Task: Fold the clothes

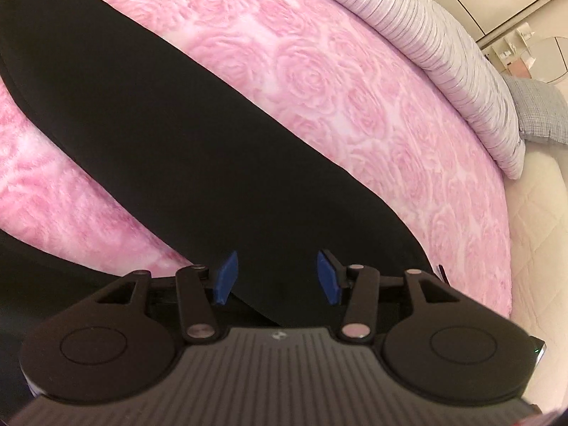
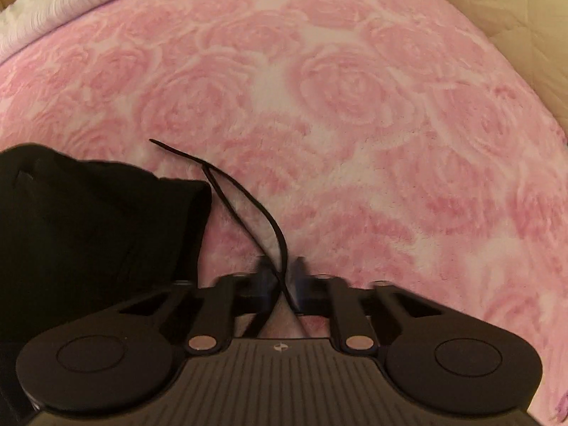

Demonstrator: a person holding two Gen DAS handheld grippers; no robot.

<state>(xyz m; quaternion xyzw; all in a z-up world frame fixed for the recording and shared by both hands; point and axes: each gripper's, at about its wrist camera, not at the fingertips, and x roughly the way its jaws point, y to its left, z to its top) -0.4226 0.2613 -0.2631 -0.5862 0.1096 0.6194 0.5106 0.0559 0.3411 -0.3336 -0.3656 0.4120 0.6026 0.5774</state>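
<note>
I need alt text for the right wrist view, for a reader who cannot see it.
The right gripper is shut on a thin black drawstring that loops across a pink rose-patterned blanket. A black garment lies bunched at the left, and a striped pillow shows at the top left.

My left gripper [image 1: 277,277] points steeply down, jaws parted; my right gripper [image 2: 282,278] (also angled down) is clamped tight.
</note>
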